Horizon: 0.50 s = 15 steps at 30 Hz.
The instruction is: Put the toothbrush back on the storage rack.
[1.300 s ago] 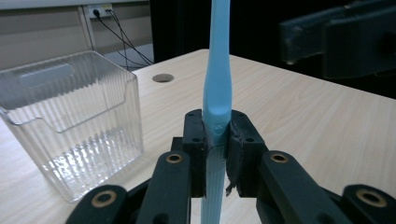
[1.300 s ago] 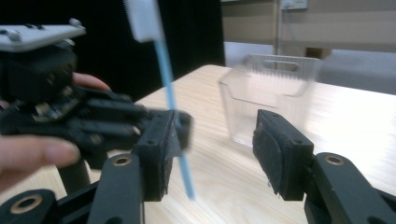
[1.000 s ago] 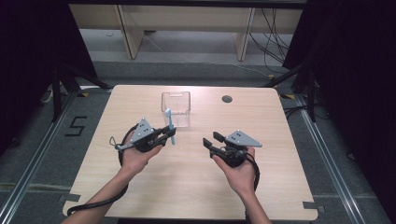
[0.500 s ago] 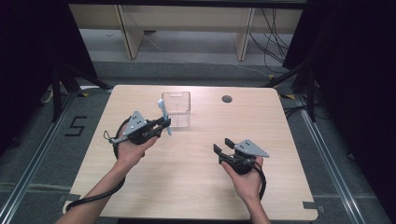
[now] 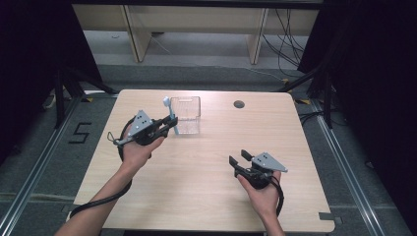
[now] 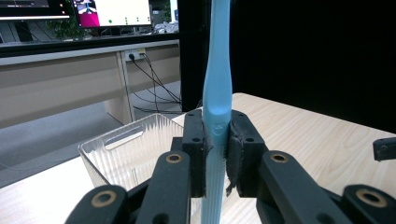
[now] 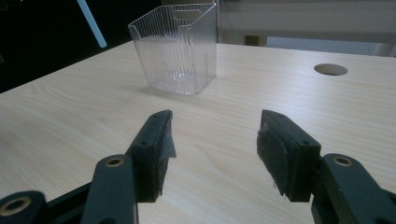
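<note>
Toothbrush (image 6: 217, 93) now nearer bin (image 5: 186, 115), clamped in left claw (image 5: 169, 125); right claw (image 5: 237, 160) freshly spread, empty.

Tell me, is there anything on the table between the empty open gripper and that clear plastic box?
Nothing. In the right gripper view, bare wood runs from the right gripper up to the clear box. The high view shows the same bare tabletop.
</note>
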Each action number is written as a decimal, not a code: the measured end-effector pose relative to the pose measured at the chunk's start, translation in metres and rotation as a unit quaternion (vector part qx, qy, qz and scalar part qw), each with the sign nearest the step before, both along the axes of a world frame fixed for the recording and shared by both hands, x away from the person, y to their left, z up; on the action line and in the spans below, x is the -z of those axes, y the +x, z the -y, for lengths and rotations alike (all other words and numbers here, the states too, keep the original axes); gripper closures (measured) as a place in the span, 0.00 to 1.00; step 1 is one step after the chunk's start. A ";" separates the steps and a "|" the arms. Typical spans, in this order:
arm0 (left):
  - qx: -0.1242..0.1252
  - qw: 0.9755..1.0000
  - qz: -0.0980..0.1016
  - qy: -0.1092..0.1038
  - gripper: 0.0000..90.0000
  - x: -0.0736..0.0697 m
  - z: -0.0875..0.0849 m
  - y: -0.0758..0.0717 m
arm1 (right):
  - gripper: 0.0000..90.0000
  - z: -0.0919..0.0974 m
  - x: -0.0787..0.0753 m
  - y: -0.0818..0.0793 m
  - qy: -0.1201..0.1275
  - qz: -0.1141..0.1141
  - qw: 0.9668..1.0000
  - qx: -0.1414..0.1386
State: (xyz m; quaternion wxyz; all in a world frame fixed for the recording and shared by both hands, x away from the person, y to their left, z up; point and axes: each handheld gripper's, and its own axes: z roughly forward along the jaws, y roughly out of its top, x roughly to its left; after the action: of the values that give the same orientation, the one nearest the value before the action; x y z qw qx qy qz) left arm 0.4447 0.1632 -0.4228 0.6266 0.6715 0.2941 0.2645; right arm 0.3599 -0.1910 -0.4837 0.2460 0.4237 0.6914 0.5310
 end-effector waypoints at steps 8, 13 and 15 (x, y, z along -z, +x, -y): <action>-0.005 1.000 0.006 0.011 0.87 -0.004 -0.003 0.010 | 0.51 -0.002 0.005 0.000 -0.001 -0.004 1.000 -0.007; -0.008 1.000 0.010 0.011 0.87 -0.005 -0.004 0.015 | 0.51 -0.003 0.004 0.000 -0.006 0.003 1.000 -0.002; -0.009 1.000 0.011 0.012 0.87 -0.006 -0.004 0.016 | 0.51 -0.003 0.004 0.000 -0.008 0.006 1.000 -0.002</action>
State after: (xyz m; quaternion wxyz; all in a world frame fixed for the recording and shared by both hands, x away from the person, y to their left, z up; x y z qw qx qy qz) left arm 0.4609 0.1670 -0.4169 0.6195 0.6735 0.2895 0.2809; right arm 0.3601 -0.1879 -0.4880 0.2521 0.4173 0.6952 0.5282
